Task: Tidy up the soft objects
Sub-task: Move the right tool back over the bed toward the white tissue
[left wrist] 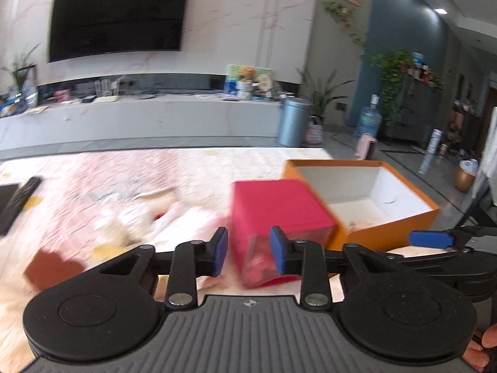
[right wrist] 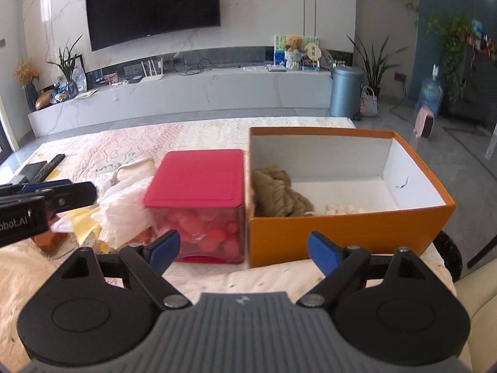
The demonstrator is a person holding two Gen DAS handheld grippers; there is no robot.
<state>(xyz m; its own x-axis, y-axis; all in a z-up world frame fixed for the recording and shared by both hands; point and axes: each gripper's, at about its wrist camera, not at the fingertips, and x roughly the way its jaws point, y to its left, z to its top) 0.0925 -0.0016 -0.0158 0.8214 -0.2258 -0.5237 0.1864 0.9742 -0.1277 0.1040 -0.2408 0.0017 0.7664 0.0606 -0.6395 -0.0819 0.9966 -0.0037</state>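
Above the quilted table [right wrist: 217, 136], both tilted-down grippers hang empty: left gripper [left wrist: 248, 253] half-parted, right gripper [right wrist: 243, 247] wide.

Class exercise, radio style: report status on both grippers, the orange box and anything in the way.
Left gripper and right gripper: open, empty. Orange box: tan yarn inside. Red-lidded container against its left side.

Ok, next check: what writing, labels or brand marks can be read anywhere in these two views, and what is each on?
"obot.AI" (start cut off by the frame edge): white letters on the left gripper, at the right wrist view's left edge.
Sign beside the teddy bear on the TV shelf: characters too small to read.
Water jug label: blurred, unreadable.
Small emblem on each gripper body: a logo, no letters.
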